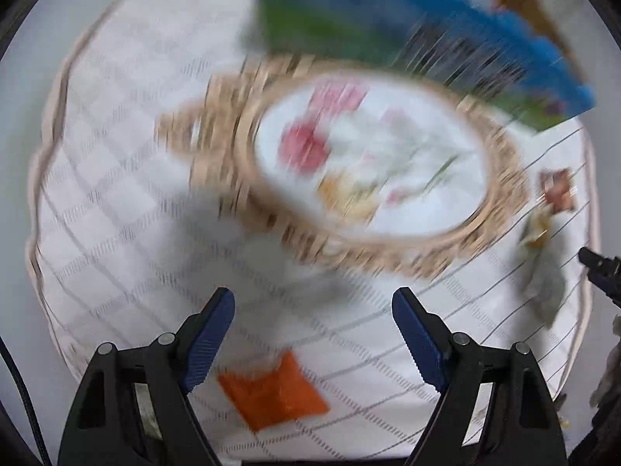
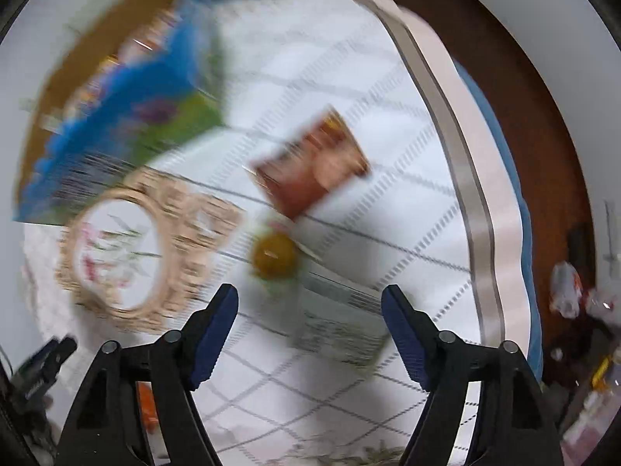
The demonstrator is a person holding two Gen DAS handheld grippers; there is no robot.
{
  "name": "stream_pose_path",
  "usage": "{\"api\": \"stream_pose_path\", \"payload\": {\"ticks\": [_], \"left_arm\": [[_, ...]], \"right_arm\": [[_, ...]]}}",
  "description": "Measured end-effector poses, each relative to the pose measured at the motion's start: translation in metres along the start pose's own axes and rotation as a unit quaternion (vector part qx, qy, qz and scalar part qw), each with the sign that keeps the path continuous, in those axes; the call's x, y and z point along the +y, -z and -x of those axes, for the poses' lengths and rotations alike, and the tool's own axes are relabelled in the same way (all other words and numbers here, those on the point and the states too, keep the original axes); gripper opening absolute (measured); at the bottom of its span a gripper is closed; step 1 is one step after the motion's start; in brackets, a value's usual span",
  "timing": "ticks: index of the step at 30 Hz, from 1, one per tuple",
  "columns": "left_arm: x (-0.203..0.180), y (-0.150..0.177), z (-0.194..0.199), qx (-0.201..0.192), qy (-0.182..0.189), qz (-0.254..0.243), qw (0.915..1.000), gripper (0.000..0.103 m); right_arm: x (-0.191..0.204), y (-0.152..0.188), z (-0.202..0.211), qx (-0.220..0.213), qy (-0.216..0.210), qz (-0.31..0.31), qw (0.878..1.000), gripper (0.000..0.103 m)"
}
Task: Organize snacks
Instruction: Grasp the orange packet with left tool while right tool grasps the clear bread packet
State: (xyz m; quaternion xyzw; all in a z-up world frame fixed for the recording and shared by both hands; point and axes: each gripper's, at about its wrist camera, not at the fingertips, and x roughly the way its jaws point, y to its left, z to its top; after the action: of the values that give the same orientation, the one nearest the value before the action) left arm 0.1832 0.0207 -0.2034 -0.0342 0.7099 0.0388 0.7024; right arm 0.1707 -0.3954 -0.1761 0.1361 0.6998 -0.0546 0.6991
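One round woven wicker basket [image 1: 392,256], floral-lined, contents blurred, sits on your white checked tablecloth [image 1: 116,194]. Orange snack packet [image 1: 271,392] lies beneath your left tongs [image 1: 313,334], gaping, empty. Right tongs [image 2: 309,330] likewise, over a pale packet [image 2: 341,326].

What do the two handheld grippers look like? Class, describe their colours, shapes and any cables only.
The left gripper and the right gripper look alike: black, angular arms with triangular cut-outs and round silver pivot bolts, each tipped with dark blue ribbed fingers. A black cable runs along the left edge of the left wrist view. No sleeves or readable markings show.
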Motion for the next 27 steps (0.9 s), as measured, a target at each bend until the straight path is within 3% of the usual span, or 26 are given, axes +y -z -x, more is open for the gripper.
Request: {"api": "stream_pose_path", "payload": {"ticks": [5, 9, 13, 15, 17, 22, 27], "left_arm": [[0.028, 0.027, -0.036, 0.046, -0.006, 0.035, 0.9983, 0.083], [0.044, 0.043, -0.048, 0.065, 0.001, 0.063, 0.9959, 0.083], [0.055, 0.057, -0.049, 0.073, 0.01, 0.078, 0.9942, 0.083], [0.06, 0.064, -0.051, 0.081, 0.018, 0.086, 0.9928, 0.083], [0.062, 0.073, -0.056, 0.094, 0.031, 0.089, 0.9911, 0.083], [0.049, 0.093, -0.082, 0.146, 0.048, 0.068, 0.9857, 0.083], [0.025, 0.105, -0.076, 0.139, 0.039, -0.004, 0.9895, 0.083]], "right_arm": [[-0.018, 0.009, -0.044, 0.029, 0.031, -0.012, 0.999, 0.079], [-0.022, 0.025, -0.065, 0.057, -0.006, -0.042, 0.997, 0.079], [0.007, 0.052, -0.062, 0.095, -0.073, -0.012, 0.993, 0.079], [0.019, 0.059, -0.051, 0.085, -0.077, 0.015, 0.993, 0.084], [0.03, 0.059, -0.043, 0.063, -0.054, 0.05, 0.995, 0.09], [0.037, 0.049, -0.044, 0.05, -0.019, 0.082, 0.995, 0.09], [0.042, 0.052, -0.055, 0.059, -0.017, 0.087, 0.994, 0.09]]}}
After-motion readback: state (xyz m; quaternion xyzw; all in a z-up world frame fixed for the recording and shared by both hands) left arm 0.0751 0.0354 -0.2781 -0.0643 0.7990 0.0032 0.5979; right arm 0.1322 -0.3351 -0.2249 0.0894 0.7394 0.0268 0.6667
